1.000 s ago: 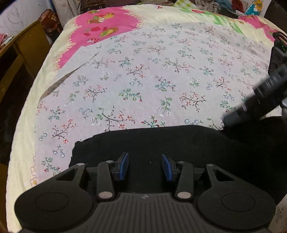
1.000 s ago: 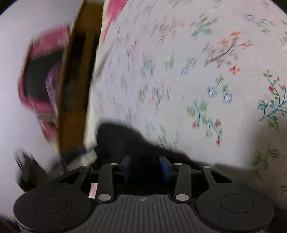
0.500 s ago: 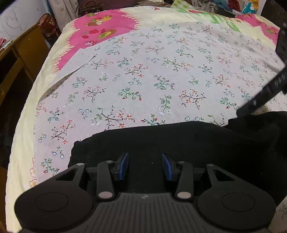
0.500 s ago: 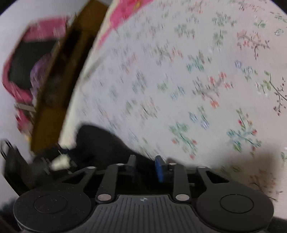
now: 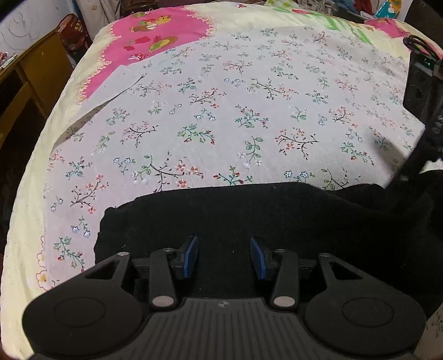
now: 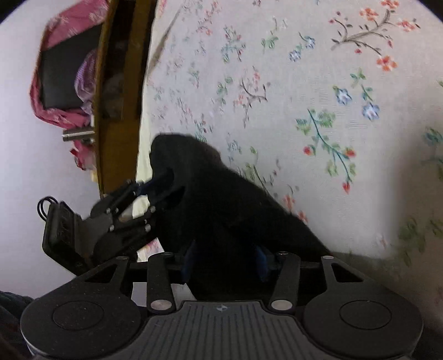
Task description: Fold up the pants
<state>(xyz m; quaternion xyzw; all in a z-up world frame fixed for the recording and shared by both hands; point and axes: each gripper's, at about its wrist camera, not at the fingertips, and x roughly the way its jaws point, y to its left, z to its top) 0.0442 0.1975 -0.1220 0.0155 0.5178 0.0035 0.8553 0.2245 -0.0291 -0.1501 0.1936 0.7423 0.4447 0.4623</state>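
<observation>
Spread across the bed, a white floral sheet [image 5: 221, 116] over a pale yellow quilt [image 5: 229, 16] with pink cartoon patches [image 5: 155, 36]; beside the bed's left edge, a yellow wooden cabinet [image 5: 36, 72]; red bag [image 5: 73, 30] behind it, against the wall.

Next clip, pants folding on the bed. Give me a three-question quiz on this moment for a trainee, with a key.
1. Multiple choice: the pants are A) black, B) white, C) pink.
2. True or false: the pants are draped over a chair.
3. Fill in: the sheet under the pants is printed with small ____.
Key: 1 A. 2 False: they lie on the sheet. 3 flowers.
</observation>
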